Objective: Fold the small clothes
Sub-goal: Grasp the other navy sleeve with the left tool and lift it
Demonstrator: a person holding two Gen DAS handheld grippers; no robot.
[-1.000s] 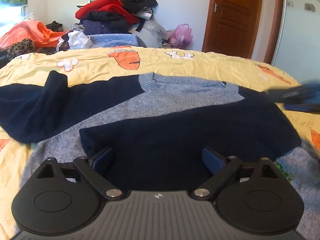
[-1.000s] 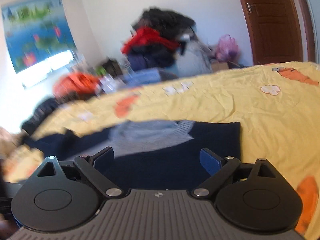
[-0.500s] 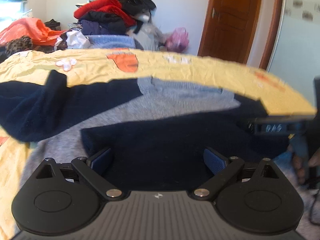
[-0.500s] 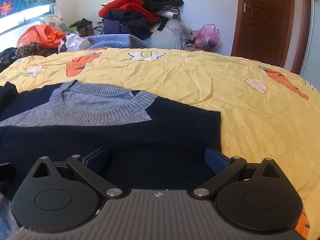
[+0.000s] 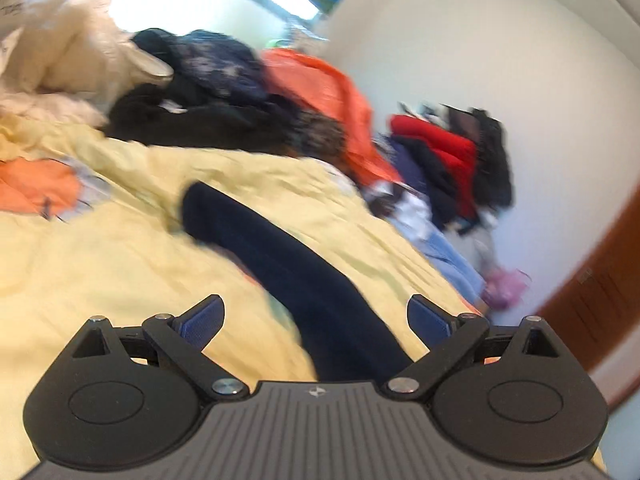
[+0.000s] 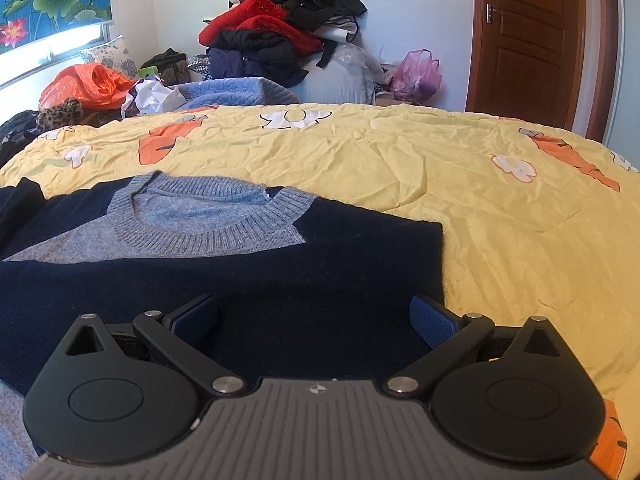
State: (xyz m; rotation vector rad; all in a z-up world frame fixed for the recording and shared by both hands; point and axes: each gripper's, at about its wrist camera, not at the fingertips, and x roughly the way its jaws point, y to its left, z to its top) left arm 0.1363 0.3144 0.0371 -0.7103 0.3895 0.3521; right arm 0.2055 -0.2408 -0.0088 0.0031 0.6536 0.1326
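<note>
A navy and grey knit sweater lies flat on the yellow bedspread, its grey ribbed collar toward the far side and one navy sleeve folded across the chest. My right gripper is open and empty, low over the folded sleeve near the sweater's right edge. In the blurred, tilted left wrist view the other navy sleeve stretches away across the bedspread. My left gripper is open and empty, with that sleeve running between its fingers.
A heap of red, black and navy clothes stands beyond the bed, with an orange bag, a blue blanket and a pink bag. A brown door is at the right. Cream bedding lies left.
My left gripper has swung sharply left, from over the sweater's chest to the outstretched left sleeve. My right gripper has stayed over the folded right sleeve, edging slightly forward. Both remain open.
</note>
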